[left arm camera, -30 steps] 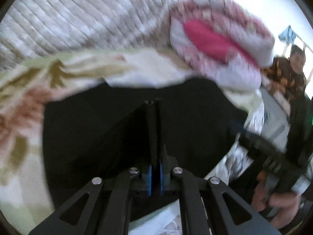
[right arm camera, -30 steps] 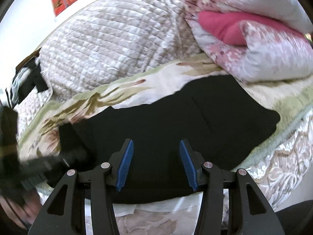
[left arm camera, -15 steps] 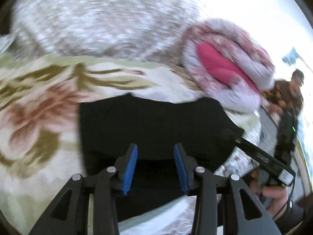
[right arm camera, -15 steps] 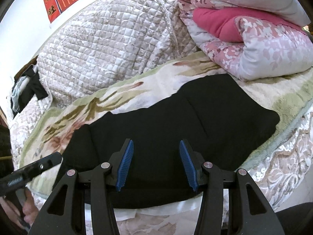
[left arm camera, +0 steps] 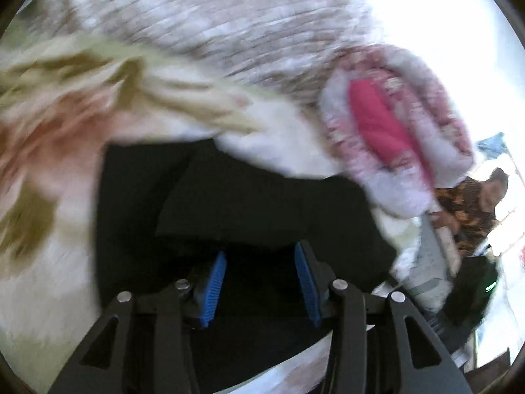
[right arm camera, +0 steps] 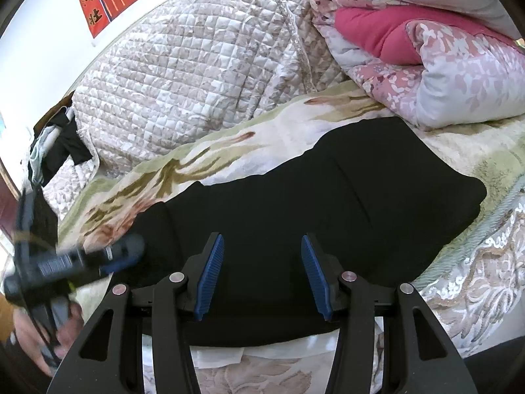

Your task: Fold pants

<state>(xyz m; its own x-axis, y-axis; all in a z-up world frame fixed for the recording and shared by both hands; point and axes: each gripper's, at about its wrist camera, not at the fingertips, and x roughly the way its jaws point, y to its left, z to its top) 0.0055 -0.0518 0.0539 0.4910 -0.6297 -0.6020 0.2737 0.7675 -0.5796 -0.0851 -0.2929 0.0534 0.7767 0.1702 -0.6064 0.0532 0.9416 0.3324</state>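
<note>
The black pants (right arm camera: 315, 210) lie flat on the flowery blanket (right arm camera: 229, 151), just in front of the pink rolled quilt (right arm camera: 426, 49), and they look folded over at the end away from the quilt. The left gripper (left arm camera: 261, 282) has just been opening its jaws with nothing between them, and the right gripper (right arm camera: 262, 275) hangs over the pants, jaws apart and empty. One fold looks done (the left view is blurry), so next each gripper likely needs to pinch an edge far from the quilt for another fold.

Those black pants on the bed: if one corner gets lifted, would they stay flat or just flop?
The black pants would probably flop: they lie limp, following the flowered blanket beneath. They look like thin, soft cloth, so likely light. The folded layers could slide apart, since nothing pins them.
</note>
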